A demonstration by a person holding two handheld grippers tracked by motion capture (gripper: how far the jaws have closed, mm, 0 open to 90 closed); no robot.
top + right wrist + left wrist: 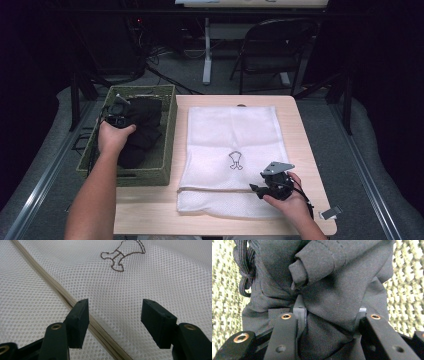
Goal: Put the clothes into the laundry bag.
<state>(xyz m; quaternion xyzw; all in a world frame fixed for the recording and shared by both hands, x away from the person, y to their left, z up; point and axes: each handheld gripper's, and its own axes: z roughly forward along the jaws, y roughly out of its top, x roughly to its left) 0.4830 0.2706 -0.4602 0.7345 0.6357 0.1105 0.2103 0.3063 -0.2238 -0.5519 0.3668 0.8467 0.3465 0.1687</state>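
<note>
Black fabric of a garment (pixel 332 290) is bunched between the jaws of the left gripper (pixel 329 317) — pinched inside the woven basket (pixel 169 130). The right gripper (pixel 113 322) is held wide open just over the white mesh laundry bag (pixel 150 277) — spread flat on the table (pixel 305 130), its zipper seam (pixel 75 302) beside one jaw.

A lab-style recording room, not a home.
A small pale surface (pixel 305 150) stood on grey carpet with black curtains around it; behind it ran tangled cables (pixel 160 55), a white desk leg (pixel 207 55) and a black folding chair (pixel 272 47), and metal rails (pixel 40 175) flanked the floor.
</note>
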